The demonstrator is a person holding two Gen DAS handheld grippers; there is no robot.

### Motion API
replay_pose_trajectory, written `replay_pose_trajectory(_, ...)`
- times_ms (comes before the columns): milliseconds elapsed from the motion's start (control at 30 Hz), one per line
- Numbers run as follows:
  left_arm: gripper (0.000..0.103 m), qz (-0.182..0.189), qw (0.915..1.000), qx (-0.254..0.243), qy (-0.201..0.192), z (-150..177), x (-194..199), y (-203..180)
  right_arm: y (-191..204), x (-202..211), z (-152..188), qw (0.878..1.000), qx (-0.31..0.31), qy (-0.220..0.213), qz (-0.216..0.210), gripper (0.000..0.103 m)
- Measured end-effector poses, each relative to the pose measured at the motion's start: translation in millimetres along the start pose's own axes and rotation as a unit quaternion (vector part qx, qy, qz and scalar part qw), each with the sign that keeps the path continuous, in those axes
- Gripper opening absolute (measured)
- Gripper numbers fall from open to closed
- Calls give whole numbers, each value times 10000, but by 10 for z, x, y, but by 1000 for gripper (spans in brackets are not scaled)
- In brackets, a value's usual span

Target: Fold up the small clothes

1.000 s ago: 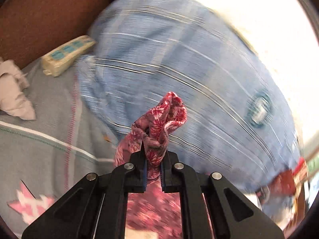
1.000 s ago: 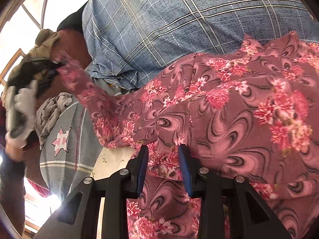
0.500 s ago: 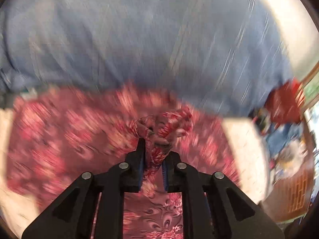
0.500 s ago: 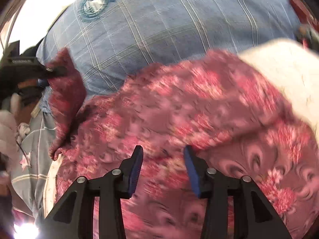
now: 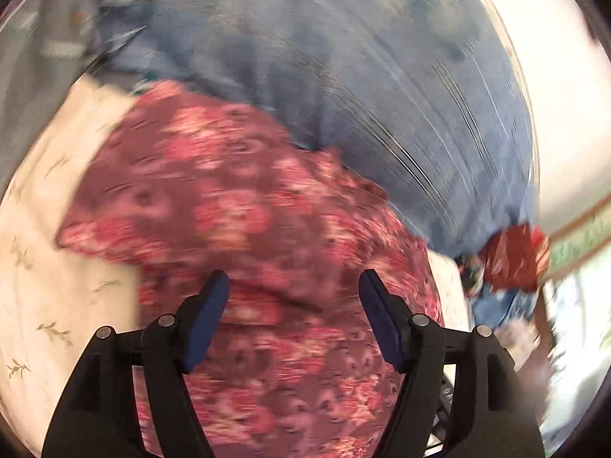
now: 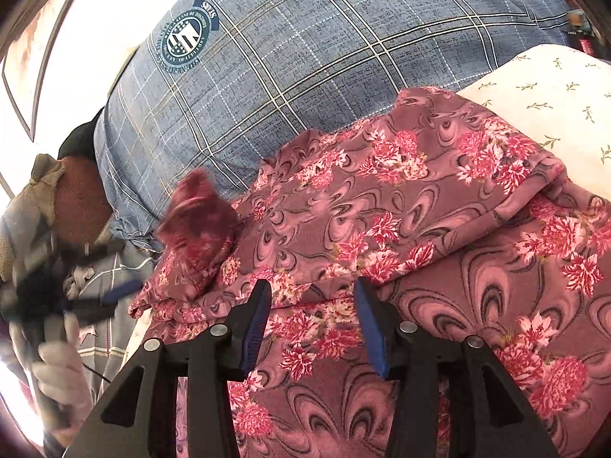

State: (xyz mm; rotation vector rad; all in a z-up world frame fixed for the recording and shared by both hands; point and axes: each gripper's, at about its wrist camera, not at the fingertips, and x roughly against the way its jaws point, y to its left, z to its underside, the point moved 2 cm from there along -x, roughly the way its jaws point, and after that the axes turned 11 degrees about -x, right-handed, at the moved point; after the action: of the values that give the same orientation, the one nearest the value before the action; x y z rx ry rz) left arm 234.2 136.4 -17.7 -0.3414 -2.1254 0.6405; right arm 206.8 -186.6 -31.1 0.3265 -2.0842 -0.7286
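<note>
Two black fingers with blue pads frame the left wrist view, where the left gripper stands spread and its jaws are opening, nothing pinched between them. Under it lies one floral garment, maroon with pink blossoms, spread on a cream sheet printed with small sprigs. One blue checked pillow rises behind. This view is smeared, so a red bundle at the right edge cannot be made out.

One sharper picture comes from the right wrist. The right gripper is parted with its jaws opening a little – the garment lies below the pads, not pressed by them. Its upper layer is folded over the lower one. Only here do the pillow's round badge, a grey star-print cloth and a white-gloved hand (holding the blurred left gripper) show.
</note>
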Motion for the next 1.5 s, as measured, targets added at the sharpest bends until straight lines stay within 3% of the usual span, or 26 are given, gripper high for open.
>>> replay_pose_trajectory(67,70,-30,9999,135,-16,13,-43,184,90,-2,-39,9998,-168,1,128,50)
replay_pose_trajectory(200,70,218,9991,372,18,-70,-77,281,328,-122,-60,9988,-376,145,-281,52)
replay_pose_trajectory(333,70,289,9984,470,105,-47,-77,351,482,-464,-1,9926,-848,559,-669,52)
replay_pose_trajectory(433,70,276,9985,458,94,-25,-36,414,523,-677,8,9887,-1147,613,-748,52)
replay_pose_trajectory(467,70,283,9984,472,98,-24,-28,420,511,-741,-1,9882,-1266,581,-634,49)
replay_pose_trajectory(567,70,284,9984,475,96,-21,-28,425,522,-787,-83,9864,-1341,649,-702,8)
replay_pose_trajectory(700,73,335,9978,547,149,-22,-66,451,549,-375,-400,9898,-1008,-31,-1011,8)
replay_pose_trajectory(800,74,406,9967,673,203,-15,-118,475,237,-121,-662,9903,-1094,-448,-726,8)
replay_pose_trajectory(933,74,425,9948,873,314,2,-208,528,-313,-116,-703,9911,-1271,-352,182,8)
replay_pose_trajectory(1000,74,470,9936,985,287,4,-228,560,-550,-142,-646,9877,-1534,-186,231,12)
replay_pose_trajectory(1100,62,396,9942,980,181,-8,-243,556,-658,-134,-595,9827,-1839,-214,23,13)
replay_pose_trajectory(1167,27,182,9966,794,139,-20,-247,516,-599,-129,-660,9848,-1729,-177,74,10)
replay_pose_trajectory(1200,22,118,9971,743,119,-23,-241,509,-518,-97,-728,9867,-1605,-255,-23,8)
replay_pose_trajectory(1300,19,159,9964,820,133,-30,-241,539,-267,192,-931,9874,-1235,-850,-513,7)
replay_pose_trajectory(1367,16,123,9958,882,235,-21,-281,568,-251,299,-1008,9859,-1164,-1103,-475,7)
replay_pose_trajectory(1400,16,72,9956,884,298,-10,-302,576,-303,264,-1017,9870,-1174,-1046,-329,7)
replay_pose_trajectory(1500,16,-78,9954,844,456,28,-330,585,-676,-62,-831,9885,-1357,-180,641,8)
